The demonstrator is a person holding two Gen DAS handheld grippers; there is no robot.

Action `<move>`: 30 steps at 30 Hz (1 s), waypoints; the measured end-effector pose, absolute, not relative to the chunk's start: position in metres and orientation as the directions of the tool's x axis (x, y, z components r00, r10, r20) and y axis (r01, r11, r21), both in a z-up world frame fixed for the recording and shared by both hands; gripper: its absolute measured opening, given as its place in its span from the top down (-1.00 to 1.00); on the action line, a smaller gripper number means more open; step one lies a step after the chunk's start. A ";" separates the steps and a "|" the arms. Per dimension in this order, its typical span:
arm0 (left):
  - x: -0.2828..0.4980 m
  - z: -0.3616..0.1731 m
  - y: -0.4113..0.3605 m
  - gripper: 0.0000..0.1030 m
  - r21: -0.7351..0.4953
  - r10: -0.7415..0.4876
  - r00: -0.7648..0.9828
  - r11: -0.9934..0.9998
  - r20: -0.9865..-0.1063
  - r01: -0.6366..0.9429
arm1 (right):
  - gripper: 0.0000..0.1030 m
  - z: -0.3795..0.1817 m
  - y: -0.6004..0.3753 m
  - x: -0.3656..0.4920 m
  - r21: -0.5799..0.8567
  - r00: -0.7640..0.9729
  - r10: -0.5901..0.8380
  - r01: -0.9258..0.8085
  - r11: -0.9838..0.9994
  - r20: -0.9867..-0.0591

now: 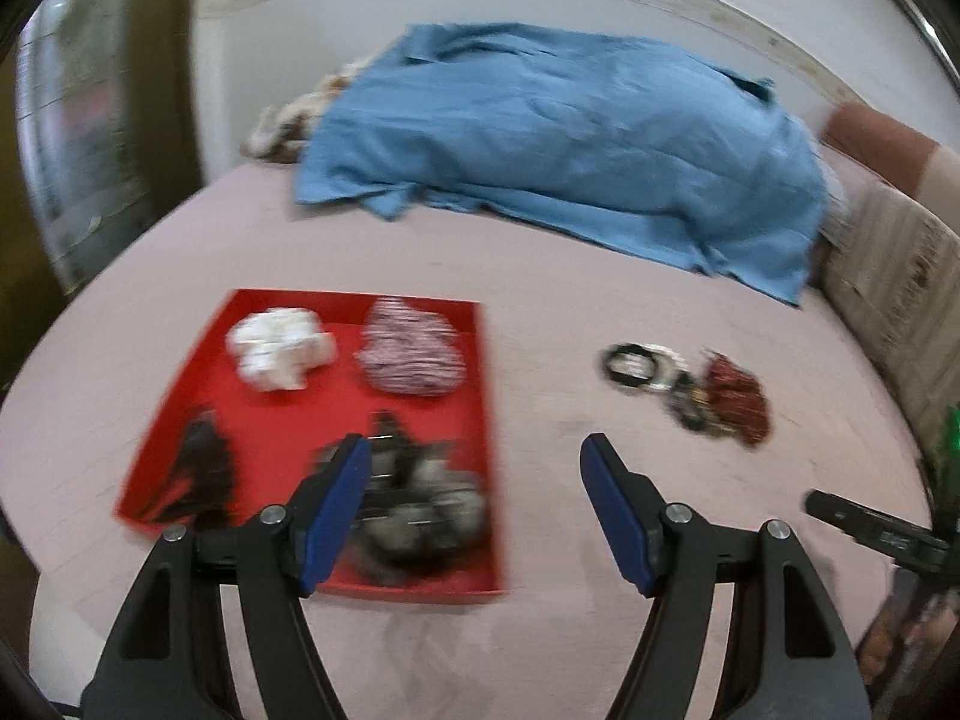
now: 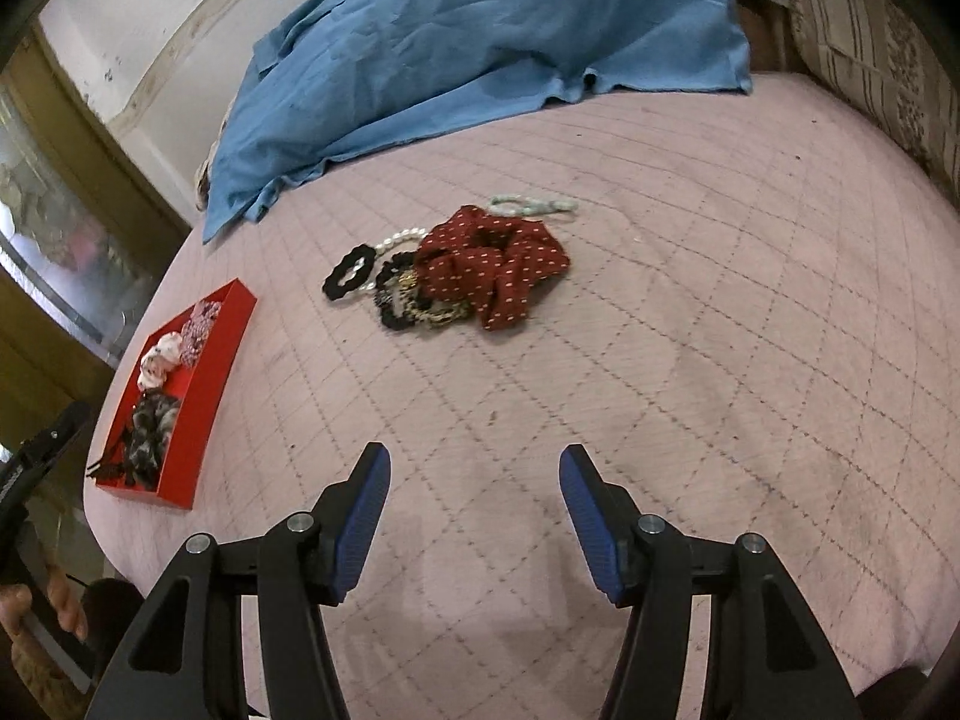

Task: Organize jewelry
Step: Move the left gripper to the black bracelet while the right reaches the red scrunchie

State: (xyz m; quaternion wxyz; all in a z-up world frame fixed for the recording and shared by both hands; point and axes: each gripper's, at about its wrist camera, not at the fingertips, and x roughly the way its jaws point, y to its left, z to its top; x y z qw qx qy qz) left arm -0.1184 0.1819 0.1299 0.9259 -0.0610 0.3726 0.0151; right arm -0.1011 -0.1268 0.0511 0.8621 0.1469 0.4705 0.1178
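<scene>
The left gripper (image 1: 474, 468) is hanging over the near part of a pink quilt (image 2: 690, 360), its jaws standing apart with nothing between them. The left finger is overlapping the near right corner of a red tray (image 1: 198, 372), which is lying on the quilt to the left. The tray is holding four heaps: a white scrunchie (image 1: 279, 348) far left, a striped one (image 1: 411, 354) far right, a dark piece (image 1: 201, 468) near left and a grey-black bundle (image 1: 420, 504) near right.

The right gripper (image 2: 474, 480) is hovering over bare quilt, jaws also parted and empty. Farther off, a loose pile is lying well right of the tray: a red dotted scrunchie (image 2: 492, 264), a black ring (image 2: 348, 273) at its left, a pearl bracelet (image 2: 399, 238), a pale green bracelet (image 2: 534, 204) at the far side, and a dark tangle (image 2: 414, 303) just beside the red one. A blue sheet (image 2: 468, 42) is lying crumpled at the far end.
</scene>
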 end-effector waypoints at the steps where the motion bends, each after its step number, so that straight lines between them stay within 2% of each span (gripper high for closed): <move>1: -0.115 0.129 0.175 -0.39 -0.109 -0.034 0.714 0.992 -0.700 -0.060 | -0.23 0.050 -0.130 -0.099 0.370 0.531 0.344 -0.061 0.927 -0.775; 6: -0.083 0.116 0.144 -0.38 -0.182 -0.132 0.637 0.983 -0.759 -0.013 | -0.23 0.046 -0.145 -0.092 0.387 0.541 0.347 -0.043 0.921 -0.766; 15: -0.025 0.080 0.107 -0.38 -0.187 -0.164 0.555 0.982 -0.816 0.015 | -0.23 0.031 -0.162 -0.067 0.418 0.538 0.361 -0.017 0.908 -0.762; 25: 0.051 0.051 0.114 -0.33 -0.274 -0.193 0.524 0.958 -0.830 -0.081 | -0.23 0.030 -0.150 -0.021 0.406 0.549 0.369 -0.058 0.912 -0.750; 30: 0.080 0.034 0.112 -0.31 -0.257 -0.180 0.491 0.962 -0.853 -0.093 | -0.23 0.029 -0.140 0.002 0.379 0.558 0.350 -0.069 0.923 -0.752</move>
